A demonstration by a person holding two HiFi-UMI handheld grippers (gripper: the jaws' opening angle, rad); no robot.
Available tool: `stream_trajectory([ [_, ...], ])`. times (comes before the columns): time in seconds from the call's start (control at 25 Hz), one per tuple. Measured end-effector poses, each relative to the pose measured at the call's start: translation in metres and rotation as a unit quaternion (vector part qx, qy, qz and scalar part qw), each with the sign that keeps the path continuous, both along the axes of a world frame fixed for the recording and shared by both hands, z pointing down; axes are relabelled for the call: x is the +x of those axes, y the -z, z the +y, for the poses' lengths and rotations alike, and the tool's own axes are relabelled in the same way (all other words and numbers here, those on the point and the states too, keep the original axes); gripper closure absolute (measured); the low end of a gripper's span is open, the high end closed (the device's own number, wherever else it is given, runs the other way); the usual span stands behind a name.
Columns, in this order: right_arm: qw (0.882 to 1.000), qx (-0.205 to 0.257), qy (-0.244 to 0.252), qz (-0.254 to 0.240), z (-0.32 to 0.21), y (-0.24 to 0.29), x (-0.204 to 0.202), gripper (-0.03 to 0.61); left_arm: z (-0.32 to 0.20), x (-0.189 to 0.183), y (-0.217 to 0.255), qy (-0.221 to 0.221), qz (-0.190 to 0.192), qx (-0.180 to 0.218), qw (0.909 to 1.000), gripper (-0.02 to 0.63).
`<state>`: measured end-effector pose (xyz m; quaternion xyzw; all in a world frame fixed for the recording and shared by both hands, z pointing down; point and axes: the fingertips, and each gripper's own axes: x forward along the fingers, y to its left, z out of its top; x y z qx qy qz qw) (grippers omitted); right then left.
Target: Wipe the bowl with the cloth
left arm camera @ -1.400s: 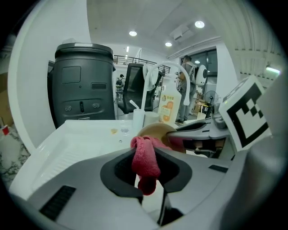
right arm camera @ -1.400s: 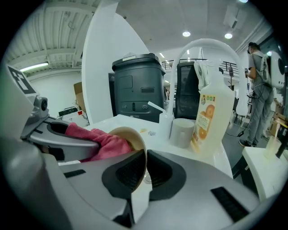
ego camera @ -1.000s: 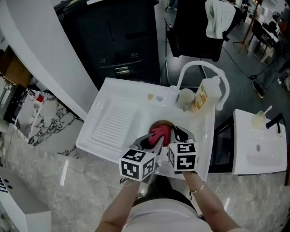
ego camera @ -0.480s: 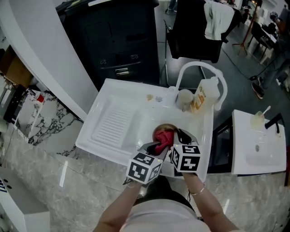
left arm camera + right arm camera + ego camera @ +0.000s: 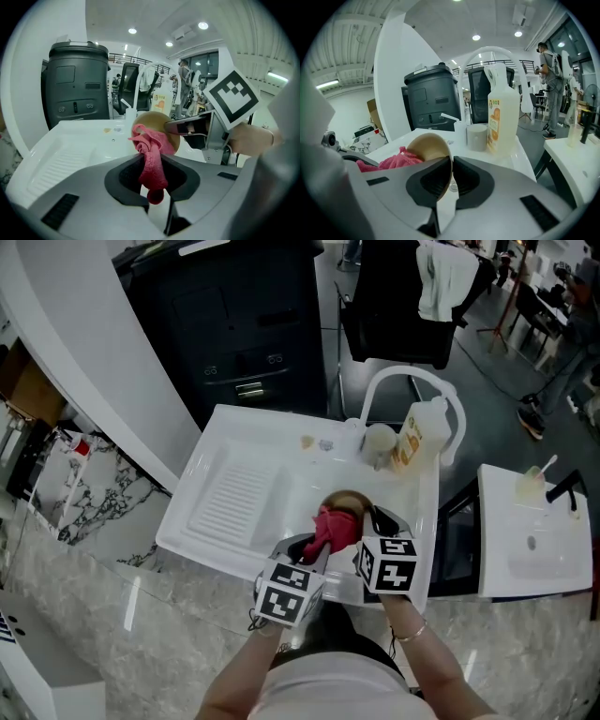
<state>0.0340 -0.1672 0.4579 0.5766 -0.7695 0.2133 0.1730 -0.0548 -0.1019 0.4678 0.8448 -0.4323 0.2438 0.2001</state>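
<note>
Over the sink basin, a tan bowl (image 5: 345,502) is tipped on its side, its rim between the jaws of my right gripper (image 5: 375,521). Those jaws are closing on the rim, and the pads press it (image 5: 452,171). My left gripper (image 5: 314,545) is shut on a bunched pink cloth (image 5: 336,526), pushed up against the bowl from the left. In the left gripper view the cloth (image 5: 151,154) hangs down between the jaws and its top lies on the bowl (image 5: 154,123). The right gripper view shows the bowl (image 5: 429,145) with the cloth (image 5: 393,161) at its left side.
A white sink unit (image 5: 234,493) has a ribbed drainboard at its left. Behind the basin stand a white arched faucet (image 5: 412,381), a juice bottle (image 5: 412,437) and a grey cup (image 5: 380,442). A dark bin (image 5: 234,324) is at the back. A small white table (image 5: 534,540) stands to the right.
My left gripper swung right, then back left and down a little, dragging the cloth across the bowl. More of the bowl shows above the cloth now. The right gripper has hardly moved.
</note>
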Motion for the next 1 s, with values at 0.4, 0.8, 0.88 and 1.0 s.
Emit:
stream_trajectory([
  [0.4, 1.000, -0.004, 0.001, 0.004, 0.001, -0.002, -0.002, 0.560, -0.012, -0.020, 0.012, 0.022, -0.005, 0.014, 0.9997, 0.528],
  [0.8, 1.000, -0.012, 0.002, 0.011, 0.004, -0.010, -0.002, 0.561, -0.028, -0.038, 0.026, 0.044, -0.004, 0.034, 0.9985, 0.528],
  [0.88, 1.000, -0.016, 0.003, 0.012, 0.004, -0.011, -0.002, 0.561, -0.032, -0.039, 0.031, 0.046, -0.002, 0.040, 0.9981, 0.528],
  [1.0, 1.000, -0.020, 0.002, 0.014, 0.004, -0.013, 0.000, 0.563, -0.039, -0.040, 0.038, 0.051, 0.001, 0.053, 0.9973, 0.528],
])
